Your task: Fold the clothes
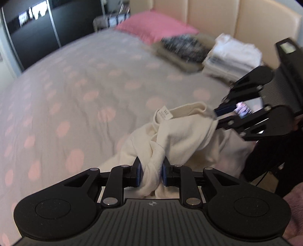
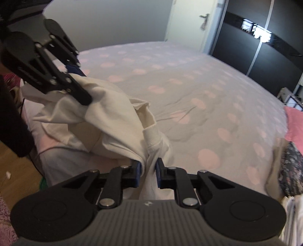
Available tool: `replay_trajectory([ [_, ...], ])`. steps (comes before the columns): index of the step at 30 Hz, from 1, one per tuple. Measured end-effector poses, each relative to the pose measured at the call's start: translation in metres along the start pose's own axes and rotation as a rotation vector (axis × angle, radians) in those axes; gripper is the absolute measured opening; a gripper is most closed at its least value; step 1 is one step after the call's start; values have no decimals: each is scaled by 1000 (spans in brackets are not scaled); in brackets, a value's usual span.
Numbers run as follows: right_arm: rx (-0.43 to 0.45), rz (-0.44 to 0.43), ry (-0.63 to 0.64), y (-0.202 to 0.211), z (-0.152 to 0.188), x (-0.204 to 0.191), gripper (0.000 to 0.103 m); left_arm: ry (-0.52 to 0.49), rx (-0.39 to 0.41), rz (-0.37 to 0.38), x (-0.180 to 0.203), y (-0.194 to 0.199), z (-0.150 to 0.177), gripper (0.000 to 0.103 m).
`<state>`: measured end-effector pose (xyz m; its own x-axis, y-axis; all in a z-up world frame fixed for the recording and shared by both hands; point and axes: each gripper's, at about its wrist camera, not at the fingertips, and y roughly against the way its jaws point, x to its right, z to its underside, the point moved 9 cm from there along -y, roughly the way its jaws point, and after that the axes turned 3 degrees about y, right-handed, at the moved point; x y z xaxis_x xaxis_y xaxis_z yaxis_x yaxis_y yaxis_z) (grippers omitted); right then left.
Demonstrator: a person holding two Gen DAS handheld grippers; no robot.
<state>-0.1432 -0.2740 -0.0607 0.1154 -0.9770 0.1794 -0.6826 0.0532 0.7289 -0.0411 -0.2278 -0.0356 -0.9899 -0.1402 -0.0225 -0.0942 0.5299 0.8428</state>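
Both claws pinch one cream garment (image 1: 180, 136), which hangs between them just above the near edge of the bed (image 1: 85, 90). In the left wrist view, the left claw (image 1: 151, 173) has its blue-padded fingers pressed onto a twisted bunch of the cloth, and the bunch fills the gap between them. The garment's neck opening, with a small white label (image 1: 166, 113) sewn inside, faces up and away from this claw. The right claw (image 1: 215, 117) reaches in from the right side and grips the cloth at the far side of that opening. In the right wrist view, the right claw (image 2: 148, 171) is closed on a fold of the same garment (image 2: 113, 117), beside a ribbed cuff or hem, and the left claw (image 2: 83, 94) comes in from the upper left, clamped on another part of it. The cloth sags in loose folds between the two grips, over the bed's near edge. The bed carries a grey cover with pink dots. Toward its head end lie a pink pillow (image 1: 157, 26), a dark patterned folded item (image 1: 183, 49) on a beige one, and a stack of white folded clothes (image 1: 233, 54) against the cream headboard (image 1: 227, 17). Dark wardrobe doors (image 2: 265, 47) stand beyond the far side of the bed.
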Motion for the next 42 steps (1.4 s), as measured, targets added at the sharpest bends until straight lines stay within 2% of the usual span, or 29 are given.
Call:
replay_trajectory([
  [3, -79, -51, 36, -36, 1, -8, 17, 40, -85, -24, -22, -34, 19, 19],
  [6, -168, -64, 16, -75, 7, 0, 17, 88, -127, -13, -36, -61, 28, 22],
  [9, -219, -79, -50, -100, 18, 10, 18, 118, -134, 16, -42, -72, 32, 31],
  [12, -228, -101, -101, -112, 25, 15, 19, 127, -130, 43, -45, -79, 36, 43],
  [14, -228, -116, -131, -116, 26, 17, 22, 135, -122, 50, -46, -78, 35, 46],
  [21, -226, -116, -123, -105, 22, 14, 31, 95, -70, 68, -38, -49, 41, 46],
  [23, -217, -107, -110, -98, 19, 14, 39, 81, -48, 70, -34, -38, 45, 46],
  [30, -168, -56, -137, -68, 15, 25, 40, 32, 31, 78, -19, 4, 57, 46],
  [32, -156, -35, -163, -64, 15, 31, 39, 30, 24, 88, -11, 7, 69, 46],
  [35, -149, -24, -202, -62, 15, 36, 39, -18, -1, 68, 4, 3, 85, 46],
  [39, -150, -40, -215, -63, 15, 31, 39, -21, -50, -45, 7, -15, 100, 45],
  [41, -149, -38, -202, -66, 15, 27, 36, -12, -61, -82, 4, -23, 104, 39],
  [42, -148, -32, -193, -69, 16, 25, 31, -11, -56, -98, 2, -22, 103, 32],
])
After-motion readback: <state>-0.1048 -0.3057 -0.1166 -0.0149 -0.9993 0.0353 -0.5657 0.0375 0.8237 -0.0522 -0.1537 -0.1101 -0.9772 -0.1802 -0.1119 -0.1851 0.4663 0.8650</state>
